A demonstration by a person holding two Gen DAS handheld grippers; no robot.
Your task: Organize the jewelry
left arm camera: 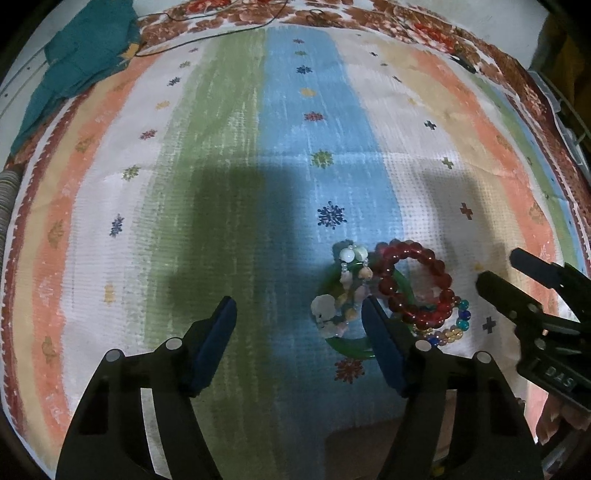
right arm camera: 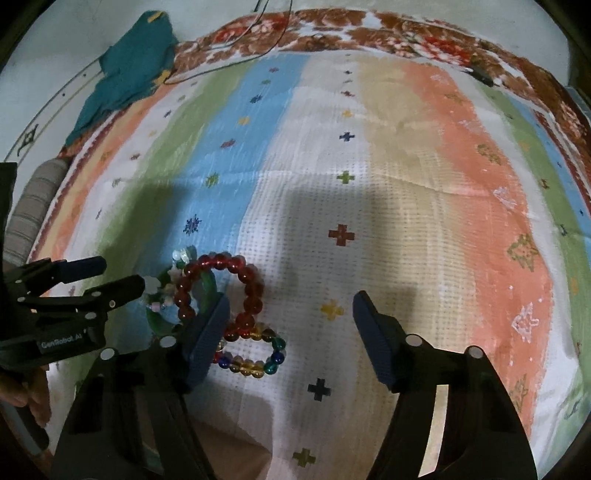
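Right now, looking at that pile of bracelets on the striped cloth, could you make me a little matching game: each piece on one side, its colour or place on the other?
Things:
1. bead bracelet
2. bangle
3. mixed bead bracelet
4. folded cloth

Descriptions:
A. smooth green ring
B. teal, at the far left edge
C. dark red round beads
D. yellow, blue and teal beads

Pairs: 1-C, 2-A, 3-D, 4-B

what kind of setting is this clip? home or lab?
Most likely a home, on a bed or floor mat rather than a lab bench: a striped woven cloth over a floral bedspread, a crumpled teal garment tossed at its edge, and bracelets lying loose on the cloth.
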